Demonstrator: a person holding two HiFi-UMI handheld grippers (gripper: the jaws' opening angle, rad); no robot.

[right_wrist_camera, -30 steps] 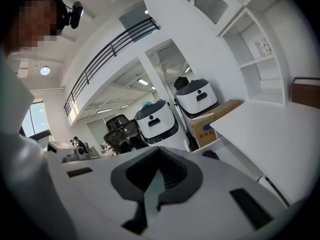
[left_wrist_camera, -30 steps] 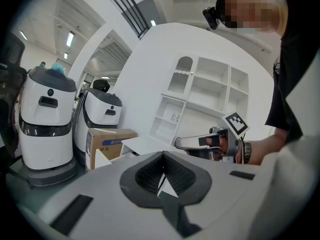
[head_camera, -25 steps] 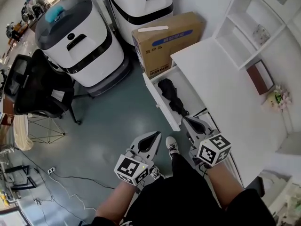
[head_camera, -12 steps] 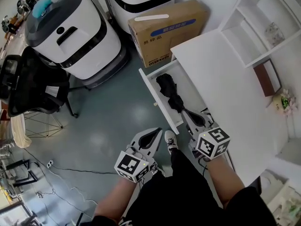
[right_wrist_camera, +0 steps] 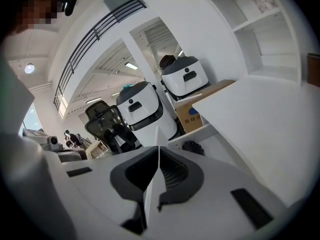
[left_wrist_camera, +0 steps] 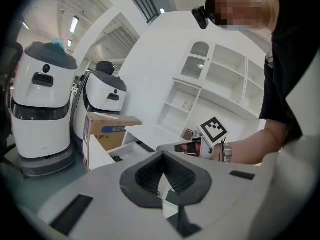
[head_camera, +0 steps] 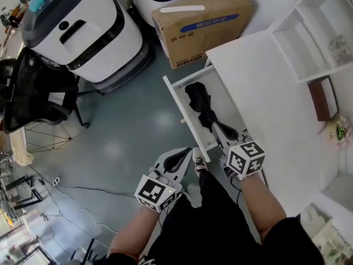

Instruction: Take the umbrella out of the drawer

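Nearest, the left gripper hangs outside the drawer, just left of its front panel, jaws together on nothing. The right gripper points into the drawer's near end, jaws likewise pressed together and empty, its tip just beside the umbrella. The umbrella lies folded lengthwise on the drawer floor, black, bunched wider toward its far end. It is probably light, with loose, slippery fabric over a stiff shaft. A grip across the narrower near part, squeezing through to the shaft, looks safest, and the jaws must part first. Which end carries the handle I cannot tell.
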